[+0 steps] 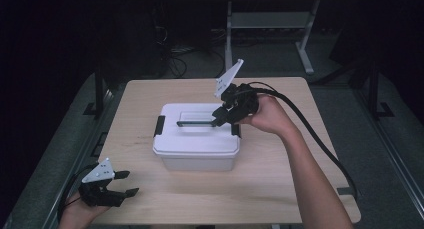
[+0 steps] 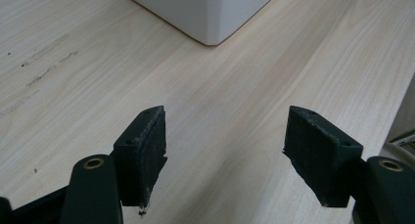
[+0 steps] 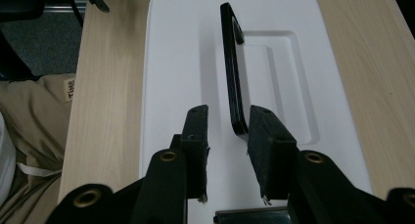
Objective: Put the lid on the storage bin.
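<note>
A white lidded box (image 1: 195, 146) stands in the middle of the wooden table (image 1: 280, 189). Its black handle (image 1: 196, 123) stands raised along the lid (image 3: 171, 62). My right gripper (image 1: 220, 120) hovers over the lid's right end, jaws a little apart. The near end of the handle (image 3: 234, 72) lies between them, close against one pad (image 3: 266, 145), with a gap to the other. At the table's front left corner my left gripper (image 1: 127, 183) rests low and open, nothing between its pads (image 2: 142, 150). It points toward a bottom corner of the box (image 2: 205, 13).
Black latches (image 1: 159, 125) sit at both short ends of the box. A thick cable (image 1: 320, 139) trails from the right gripper over the table's right side. The table's front edge is close by the left gripper. A person's beige trouser leg (image 3: 34, 116) shows beside the table.
</note>
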The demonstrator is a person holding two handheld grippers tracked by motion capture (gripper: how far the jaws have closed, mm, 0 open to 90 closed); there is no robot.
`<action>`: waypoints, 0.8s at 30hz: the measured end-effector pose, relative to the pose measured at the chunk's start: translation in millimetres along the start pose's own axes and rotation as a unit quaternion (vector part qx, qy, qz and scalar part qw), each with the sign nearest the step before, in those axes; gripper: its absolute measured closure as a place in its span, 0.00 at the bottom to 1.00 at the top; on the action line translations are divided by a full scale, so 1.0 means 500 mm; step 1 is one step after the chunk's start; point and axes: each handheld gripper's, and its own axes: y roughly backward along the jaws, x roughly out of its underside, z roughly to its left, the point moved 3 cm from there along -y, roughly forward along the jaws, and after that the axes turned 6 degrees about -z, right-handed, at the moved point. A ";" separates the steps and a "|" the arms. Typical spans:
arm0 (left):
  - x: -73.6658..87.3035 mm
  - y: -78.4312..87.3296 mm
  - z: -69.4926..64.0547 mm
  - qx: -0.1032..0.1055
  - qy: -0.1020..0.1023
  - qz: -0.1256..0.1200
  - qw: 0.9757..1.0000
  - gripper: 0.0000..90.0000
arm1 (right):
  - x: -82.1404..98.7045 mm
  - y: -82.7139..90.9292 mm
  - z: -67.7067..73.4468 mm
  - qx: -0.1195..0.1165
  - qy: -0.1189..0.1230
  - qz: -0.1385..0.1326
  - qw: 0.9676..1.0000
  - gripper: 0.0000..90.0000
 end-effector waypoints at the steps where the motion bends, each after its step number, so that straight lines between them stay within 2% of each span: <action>1: 0.000 0.000 0.000 0.000 0.000 0.000 1.000 0.35 | 0.000 0.001 0.000 0.000 0.002 0.000 1.000 0.76; 6: 0.000 0.000 0.001 -0.001 0.000 -0.001 1.000 0.35 | 0.008 0.006 0.001 0.005 0.001 -0.004 1.000 0.75; 10: 0.001 -0.002 0.001 0.000 0.001 0.002 1.000 0.35 | 0.024 0.009 -0.002 0.004 -0.013 0.000 1.000 0.75; 19: 0.000 -0.001 0.000 0.000 0.000 0.002 1.000 0.35 | 0.032 0.023 0.002 0.010 -0.014 -0.009 1.000 0.73; 24: 0.000 -0.004 0.000 0.001 -0.002 0.005 1.000 0.35 | 0.051 0.025 0.003 0.011 -0.024 0.000 1.000 0.72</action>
